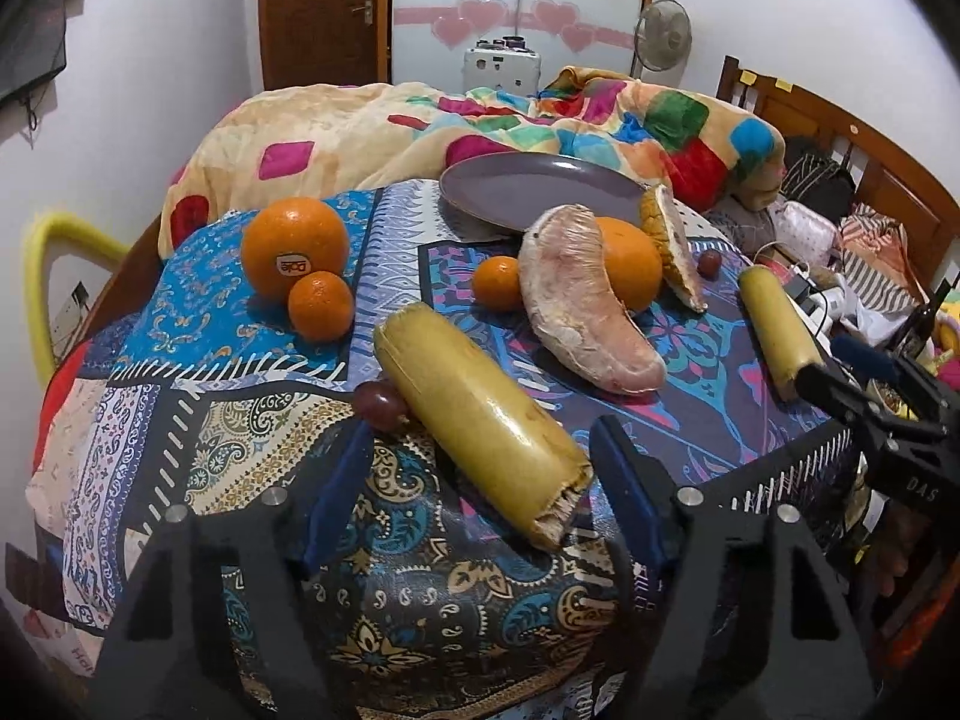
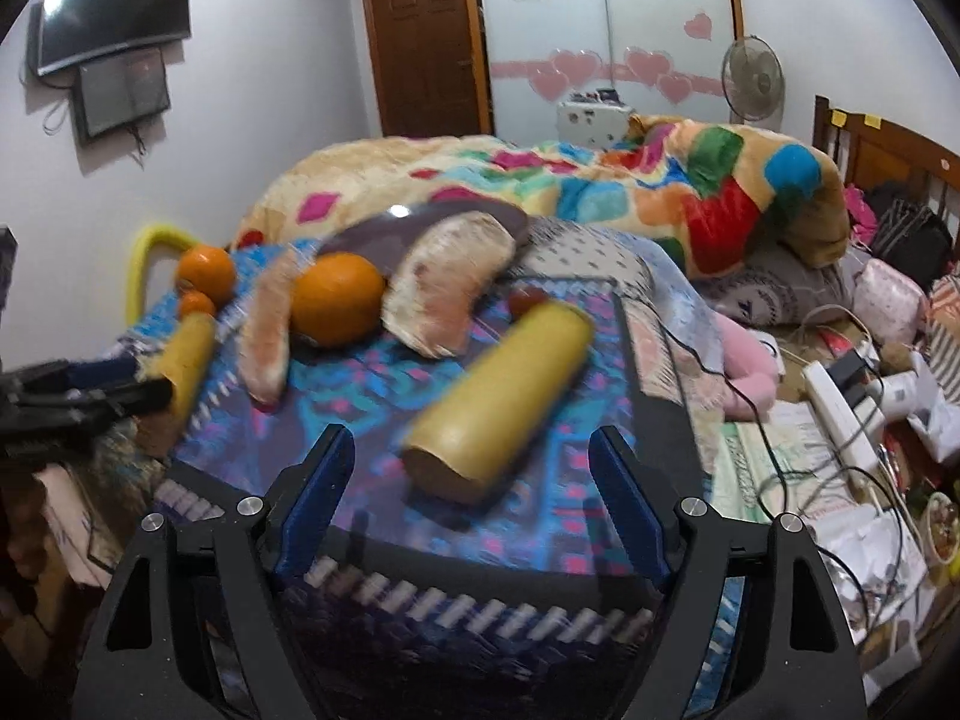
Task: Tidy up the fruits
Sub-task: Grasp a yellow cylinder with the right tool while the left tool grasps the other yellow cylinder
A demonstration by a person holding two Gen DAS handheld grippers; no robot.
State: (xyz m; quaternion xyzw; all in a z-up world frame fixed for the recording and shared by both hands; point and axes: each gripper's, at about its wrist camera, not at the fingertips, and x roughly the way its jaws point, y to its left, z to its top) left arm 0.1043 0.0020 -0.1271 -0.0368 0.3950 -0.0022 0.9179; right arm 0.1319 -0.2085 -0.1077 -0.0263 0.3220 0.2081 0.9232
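Two yellow stalk pieces lie on the patterned cloth (image 1: 252,420). One stalk piece (image 1: 480,420) lies slantwise between the blue pads of my left gripper (image 1: 483,426), which is open; its frayed near end is close to the right pad. The other stalk piece (image 2: 504,396) lies ahead of my right gripper (image 2: 471,435), also open, with its cut end reaching in between the fingertips. Beyond sit a stickered big orange (image 1: 294,246), a small orange (image 1: 321,306), two pomelo segments (image 1: 576,306), another big orange (image 1: 630,264) and a purple plate (image 1: 528,189).
A red grape (image 1: 378,402) rests against the left stalk piece, another grape (image 1: 710,262) lies far right. A colourful blanket (image 1: 540,120) is heaped behind the plate. Cables and a power strip (image 2: 840,414) clutter the bed to the right.
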